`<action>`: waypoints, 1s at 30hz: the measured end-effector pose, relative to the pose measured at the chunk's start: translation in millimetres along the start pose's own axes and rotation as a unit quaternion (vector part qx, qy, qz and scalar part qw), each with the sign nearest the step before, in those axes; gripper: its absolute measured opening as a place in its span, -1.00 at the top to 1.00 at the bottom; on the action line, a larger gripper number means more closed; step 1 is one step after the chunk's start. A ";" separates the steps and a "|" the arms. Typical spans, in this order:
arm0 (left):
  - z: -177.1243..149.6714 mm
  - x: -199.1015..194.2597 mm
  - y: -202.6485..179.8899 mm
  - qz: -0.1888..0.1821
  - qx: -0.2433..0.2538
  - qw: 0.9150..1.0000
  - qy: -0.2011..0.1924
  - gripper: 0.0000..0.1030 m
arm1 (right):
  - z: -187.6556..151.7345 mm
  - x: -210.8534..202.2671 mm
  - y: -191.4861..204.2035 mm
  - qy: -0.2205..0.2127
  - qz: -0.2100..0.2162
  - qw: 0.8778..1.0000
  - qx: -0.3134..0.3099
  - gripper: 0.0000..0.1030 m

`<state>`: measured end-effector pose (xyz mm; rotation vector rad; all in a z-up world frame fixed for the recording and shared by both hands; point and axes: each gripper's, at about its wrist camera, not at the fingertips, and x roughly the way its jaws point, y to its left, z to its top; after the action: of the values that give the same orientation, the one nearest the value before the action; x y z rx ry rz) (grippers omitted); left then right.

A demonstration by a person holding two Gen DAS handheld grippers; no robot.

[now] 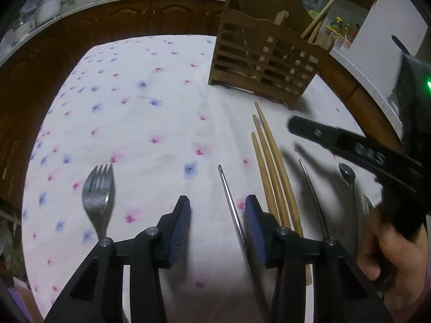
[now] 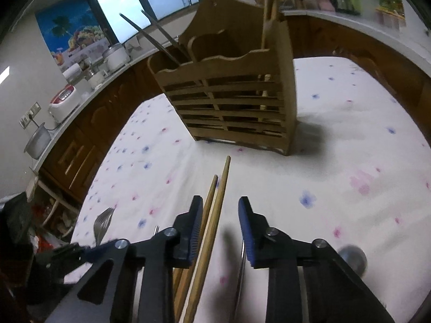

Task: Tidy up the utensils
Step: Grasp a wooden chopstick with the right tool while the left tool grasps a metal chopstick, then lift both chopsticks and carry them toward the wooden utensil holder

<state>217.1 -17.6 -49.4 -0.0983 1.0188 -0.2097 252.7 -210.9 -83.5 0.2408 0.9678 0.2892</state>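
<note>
A slatted wooden utensil holder (image 1: 265, 62) stands at the far side of the flowered tablecloth (image 1: 140, 102); it also shows in the right wrist view (image 2: 229, 102), with metal and wooden chopsticks inside. On the cloth lie a fork (image 1: 97, 196), a metal chopstick (image 1: 231, 210), three wooden chopsticks (image 1: 272, 172), another metal chopstick (image 1: 312, 191) and a spoon (image 1: 348, 180). My left gripper (image 1: 217, 207) is open above the cloth, the metal chopstick beside its right finger. My right gripper (image 2: 220, 210) is open over the wooden chopsticks (image 2: 215, 207), not touching them.
Dark wooden cabinets (image 2: 89, 123) and a white counter (image 2: 80, 99) with appliances run behind the table. The table's far edge (image 1: 150, 37) lies close to the cabinets. A second fork's tines (image 1: 367, 204) show at the right, by the hand.
</note>
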 end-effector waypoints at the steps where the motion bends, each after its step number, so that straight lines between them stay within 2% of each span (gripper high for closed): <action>1: 1.3 4.2 -0.4 0.000 0.001 1.000 0.005 0.23 | 2.6 4.8 0.0 0.003 -0.001 1.000 -0.002 0.53; 8: 8.1 21.6 -8.4 0.018 0.029 0.999 0.014 0.30 | 18.2 41.3 -0.2 0.037 -0.016 0.999 -0.016 0.68; 12: 8.5 26.3 -13.6 0.034 0.045 0.998 0.007 0.59 | 19.8 47.8 3.9 0.044 -0.034 0.998 -0.037 0.73; 15: 7.6 26.9 -14.5 0.033 0.049 0.998 0.003 0.84 | 19.1 47.6 6.4 0.042 -0.044 0.997 -0.050 0.82; 22: 3.6 17.1 -2.2 0.006 0.026 1.000 -0.010 1.00 | 17.0 31.3 -3.8 0.026 -0.019 0.999 -0.019 0.90; 30: 0.3 -6.5 4.2 -0.013 0.025 0.999 -0.032 1.00 | 10.8 -30.2 -8.6 -0.027 0.028 0.999 0.013 0.91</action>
<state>214.6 -12.0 -44.5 -0.0722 0.9477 -0.2543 246.8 -230.2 -57.2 0.2990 0.9130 0.3201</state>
